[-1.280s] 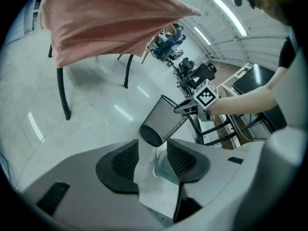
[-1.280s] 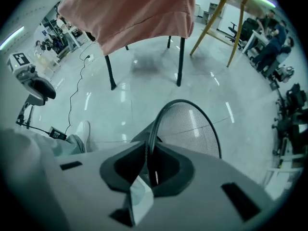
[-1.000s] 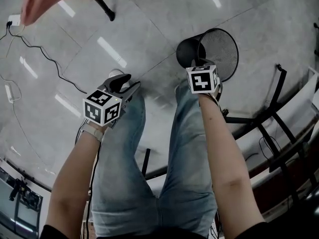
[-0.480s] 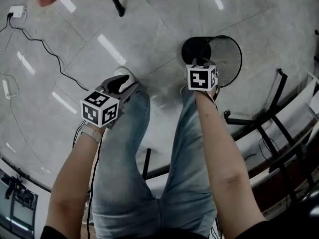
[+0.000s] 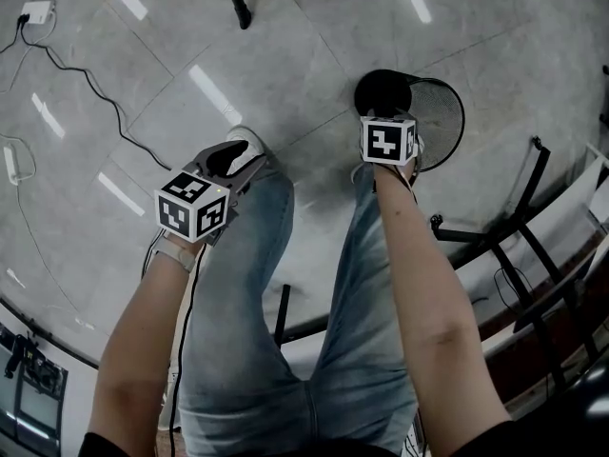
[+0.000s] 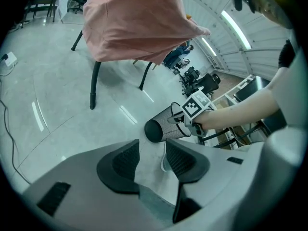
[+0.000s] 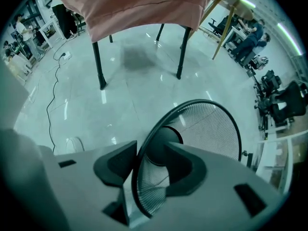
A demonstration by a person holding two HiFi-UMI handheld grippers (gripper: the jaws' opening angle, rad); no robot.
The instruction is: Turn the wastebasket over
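The wastebasket (image 5: 430,112) is black wire mesh and lies tilted on its side on the grey floor, solid base to the left and mouth to the right. My right gripper (image 5: 388,122) points down over its near rim. In the right gripper view the rim (image 7: 144,148) runs between the jaws of the right gripper (image 7: 151,160), which are opening and stand apart from it. My left gripper (image 5: 238,157) hovers open over the left shoe with nothing in it. From the left gripper (image 6: 151,153), the wastebasket (image 6: 163,126) shows beyond the jaws.
A table draped in pink cloth (image 7: 139,4) stands on dark legs (image 7: 98,66) beyond the basket. A black cable (image 5: 95,93) and a white adapter (image 5: 36,11) lie on the floor at left. A black metal frame (image 5: 519,227) runs along the right.
My right gripper and the basket have sunk toward the floor, and the basket's mouth looks smaller. The left gripper has barely shifted in the picture.
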